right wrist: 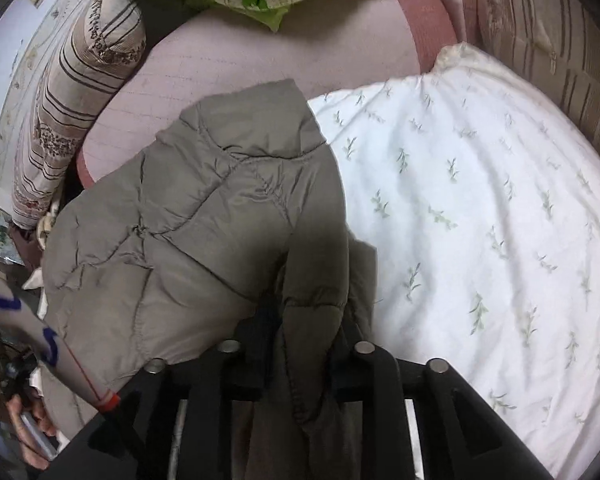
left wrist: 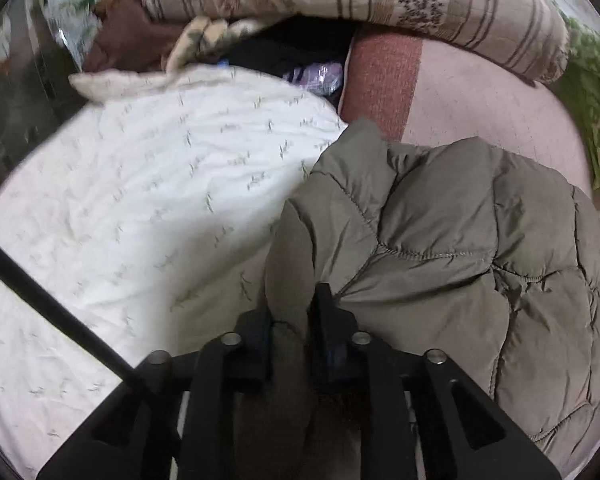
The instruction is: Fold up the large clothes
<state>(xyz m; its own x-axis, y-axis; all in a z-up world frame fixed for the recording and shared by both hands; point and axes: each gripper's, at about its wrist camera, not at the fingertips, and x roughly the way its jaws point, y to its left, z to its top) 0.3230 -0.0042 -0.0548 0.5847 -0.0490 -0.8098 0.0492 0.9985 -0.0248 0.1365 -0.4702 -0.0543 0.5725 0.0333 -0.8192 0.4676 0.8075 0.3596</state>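
Our left gripper (left wrist: 290,320) and right gripper (right wrist: 300,320) each pinch a fold of the olive quilted jacket (left wrist: 440,232), bunched over the pink bed (left wrist: 480,100) beside the white duvet (left wrist: 160,168). We should raise both edges evenly, keeping tension before laying it flat.

No words, labels, brands or numbers can be read anywhere (the patterned bedding shows only leaves and flowers).
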